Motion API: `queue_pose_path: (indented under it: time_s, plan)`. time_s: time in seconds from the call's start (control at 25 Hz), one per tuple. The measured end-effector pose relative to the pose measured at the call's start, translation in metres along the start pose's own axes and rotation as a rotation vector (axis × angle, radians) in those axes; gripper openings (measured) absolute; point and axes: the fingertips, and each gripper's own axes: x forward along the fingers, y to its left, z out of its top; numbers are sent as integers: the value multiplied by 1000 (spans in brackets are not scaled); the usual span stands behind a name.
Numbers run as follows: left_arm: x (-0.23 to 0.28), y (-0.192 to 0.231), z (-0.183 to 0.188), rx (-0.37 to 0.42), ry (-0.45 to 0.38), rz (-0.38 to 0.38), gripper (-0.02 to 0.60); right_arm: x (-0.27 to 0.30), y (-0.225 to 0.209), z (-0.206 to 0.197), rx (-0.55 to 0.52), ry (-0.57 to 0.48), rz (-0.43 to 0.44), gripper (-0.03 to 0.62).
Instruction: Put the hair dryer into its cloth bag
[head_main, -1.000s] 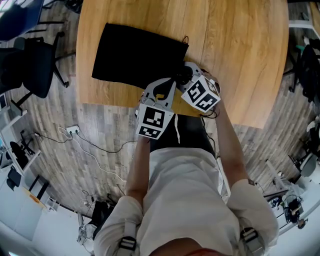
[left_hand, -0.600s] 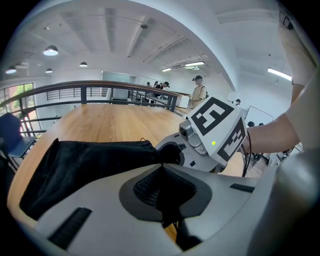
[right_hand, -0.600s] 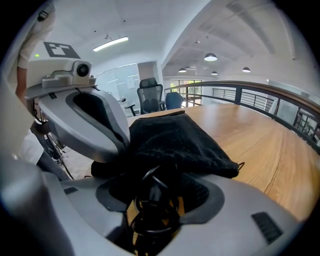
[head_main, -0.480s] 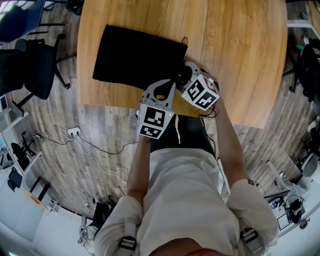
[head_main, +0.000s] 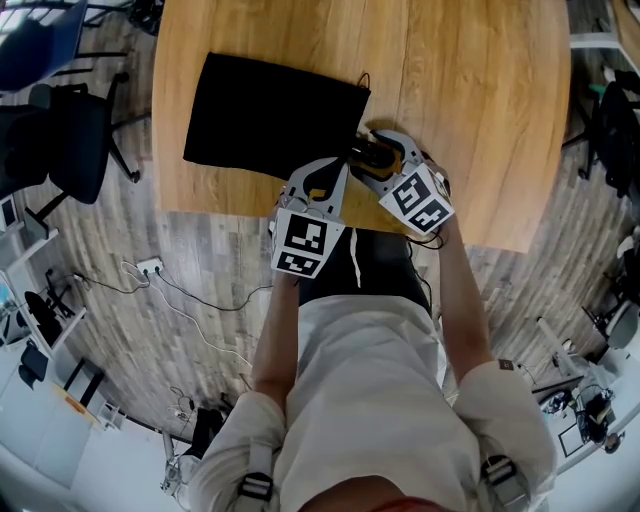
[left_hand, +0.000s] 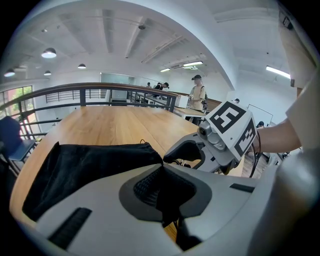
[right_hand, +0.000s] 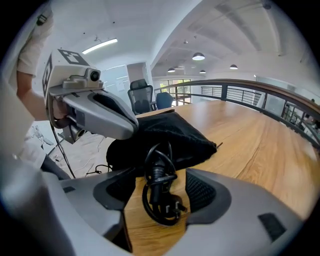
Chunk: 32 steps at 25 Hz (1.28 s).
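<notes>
Right claw (right_hand: 160, 195), jaws just spread wide and gripping nothing, straddles the hair dryer's coiled black power cord and plug (right_hand: 158, 175) on the pale wooden table (right_hand: 260, 145). Just beyond its tips lies the soft black cloth bag (right_hand: 170, 132), its mouth edge pinched in the clenched left claw (left_hand: 162, 167). Dryer's body: hidden.

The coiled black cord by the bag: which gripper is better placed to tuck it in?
Probably right. The right gripper, whose jaws have just been opening, straddles the cord at the mouth of the cloth bag. The left gripper is shut on the bag's edge, so it is busy.
</notes>
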Motion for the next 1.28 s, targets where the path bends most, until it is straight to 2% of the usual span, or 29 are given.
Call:
queue_pose_path:
  time_s: [0.44, 0.52, 0.6, 0.76, 1.28]
  plan:
    - [-3, 0, 3, 11, -1, 0, 25, -33, -3, -32, 88, 2, -88, 302]
    - [-3, 0, 2, 12, 0, 0, 25, -35, -2, -39, 92, 8, -105, 276]
    - [-3, 0, 3, 14, 0, 1, 25, -38, -4, -43, 98, 6, -133, 216]
    - [-4, 0, 3, 16, 1, 2, 25, -38, -9, -48, 124, -4, -179, 146]
    - [-5, -2, 2, 18, 0, 4, 25, -39, -10, -45, 122, -19, -181, 115]
